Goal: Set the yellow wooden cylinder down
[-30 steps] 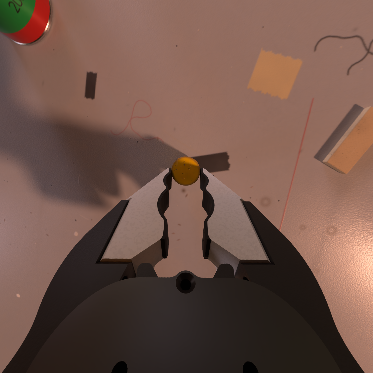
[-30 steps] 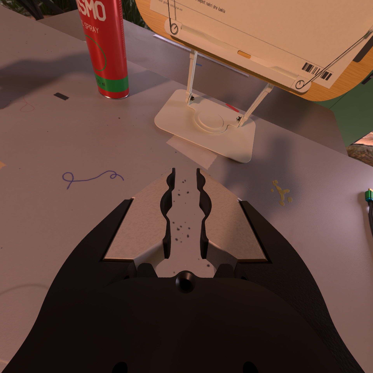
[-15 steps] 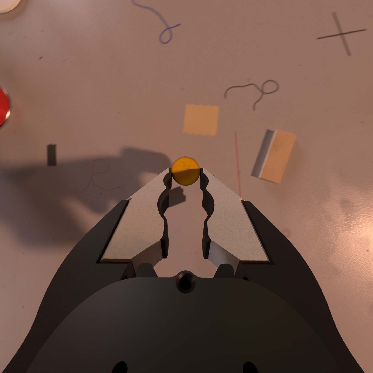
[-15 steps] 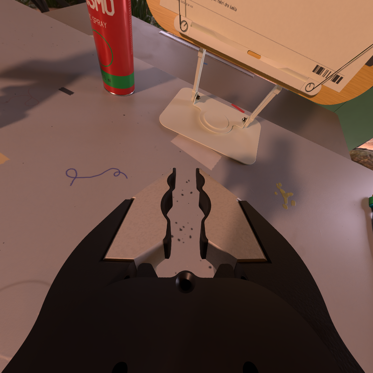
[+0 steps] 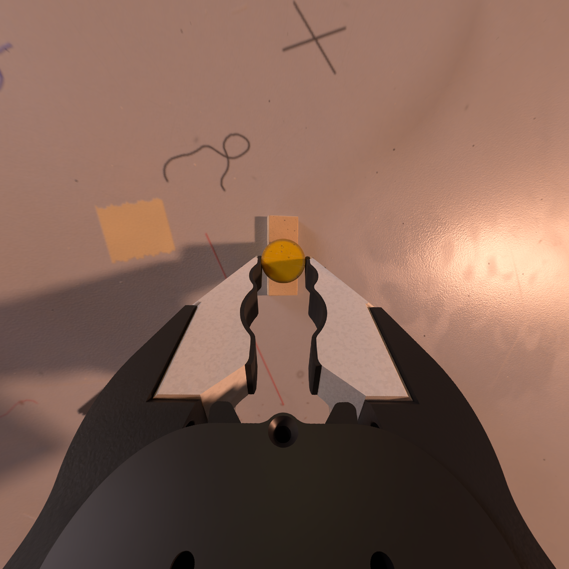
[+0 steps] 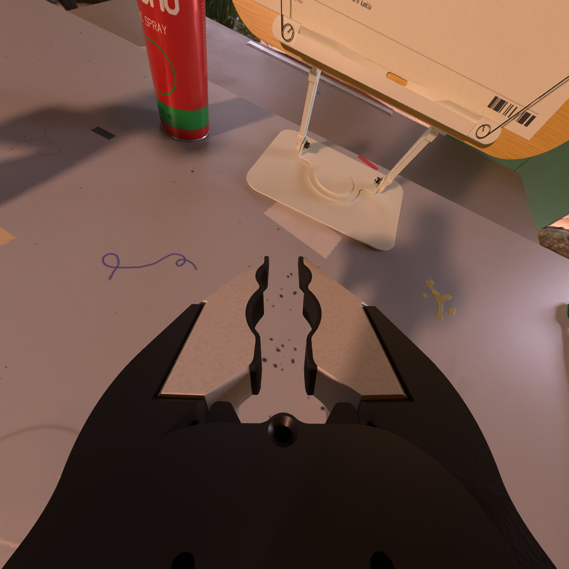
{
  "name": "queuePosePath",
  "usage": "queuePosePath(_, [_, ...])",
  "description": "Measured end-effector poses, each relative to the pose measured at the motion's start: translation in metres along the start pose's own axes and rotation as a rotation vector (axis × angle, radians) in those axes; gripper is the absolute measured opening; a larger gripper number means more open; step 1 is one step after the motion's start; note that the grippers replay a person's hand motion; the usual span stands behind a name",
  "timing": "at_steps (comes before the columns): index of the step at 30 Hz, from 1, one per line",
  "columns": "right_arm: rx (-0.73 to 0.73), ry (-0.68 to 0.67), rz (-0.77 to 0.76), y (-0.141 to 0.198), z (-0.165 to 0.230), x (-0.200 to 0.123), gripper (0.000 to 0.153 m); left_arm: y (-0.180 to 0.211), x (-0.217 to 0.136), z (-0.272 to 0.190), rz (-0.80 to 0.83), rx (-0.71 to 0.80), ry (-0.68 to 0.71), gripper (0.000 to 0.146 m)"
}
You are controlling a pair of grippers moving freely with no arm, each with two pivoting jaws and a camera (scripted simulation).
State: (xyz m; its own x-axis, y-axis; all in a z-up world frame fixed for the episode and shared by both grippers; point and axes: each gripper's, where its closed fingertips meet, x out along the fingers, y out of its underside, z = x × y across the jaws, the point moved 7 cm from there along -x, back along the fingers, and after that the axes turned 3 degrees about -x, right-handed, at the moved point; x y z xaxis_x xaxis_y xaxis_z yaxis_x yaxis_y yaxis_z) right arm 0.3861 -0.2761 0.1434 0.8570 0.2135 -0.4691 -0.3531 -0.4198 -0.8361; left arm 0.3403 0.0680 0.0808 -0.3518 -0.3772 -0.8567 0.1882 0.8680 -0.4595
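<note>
The yellow wooden cylinder [image 5: 282,260] shows end-on as a round yellow disc between the tips of my left gripper [image 5: 282,261], which is shut on it and holds it above the table, looking straight down. A tan wooden block [image 5: 282,228] lies on the table directly beneath the cylinder. My right gripper [image 6: 283,261] hovers over the table with its jaws a little apart and nothing between them. The cylinder does not show in the right wrist view.
In the left wrist view, a tan paper patch [image 5: 134,229], a dark squiggle [image 5: 209,157] and a drawn cross [image 5: 314,38] mark the table. In the right wrist view, a red spray can [image 6: 177,70], a white stand base [image 6: 326,187] and its board [image 6: 431,46] stand ahead.
My left gripper has carried the cylinder to the right, so the tan block now lies under it; the red can left its view. My right gripper drifted slightly closer to the stand.
</note>
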Motion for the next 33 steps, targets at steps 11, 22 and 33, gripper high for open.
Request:
queuePosePath(11, [-0.055,-0.007,-0.033,-0.009,0.01,-0.001,0.017,-0.003,0.008,0.002,0.061,-0.001,0.004,0.027])
queuePosePath(22, [-0.324,-0.15,-0.105,-0.043,0.083,0.008,0.016,-0.004,0.009,0.001,0.066,0.039,-0.019,0.027])
queuePosePath(33, [-0.373,-0.288,-0.084,-0.041,0.112,0.022,0.014,-0.005,0.009,-0.002,0.099,0.028,-0.038,0.027])
